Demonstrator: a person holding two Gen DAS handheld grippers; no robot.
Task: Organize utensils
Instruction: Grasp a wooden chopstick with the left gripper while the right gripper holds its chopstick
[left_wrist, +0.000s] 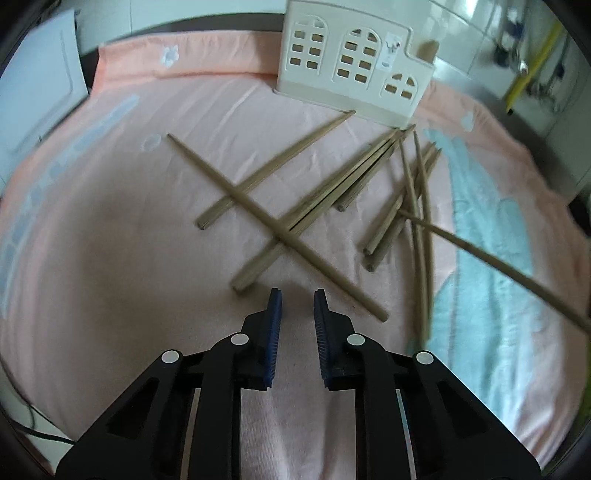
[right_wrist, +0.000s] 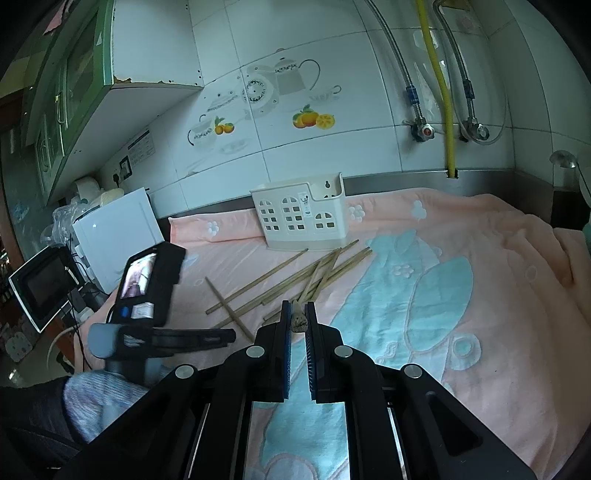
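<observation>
1. Hovering over the chopsticks (left_wrist: 295, 206) scattered on the pink towel (left_wrist: 110, 229), left gripper (left_wrist: 297, 295) has jaws slightly apart w/ nothing between, prob. lining up a pick.
2. Right gripper (right_wrist: 298, 308) is clamped on one chopstick (right_wrist: 299, 320), end-on view, ready for the white holder (right_wrist: 295, 218) behind the pile.

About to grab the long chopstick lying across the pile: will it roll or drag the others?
The top chopstick looks round and tapered, so it may roll on release. It crosses a bundle of chopsticks, so lifting straight up probably disturbs little. The soft towel should damp sliding.
</observation>
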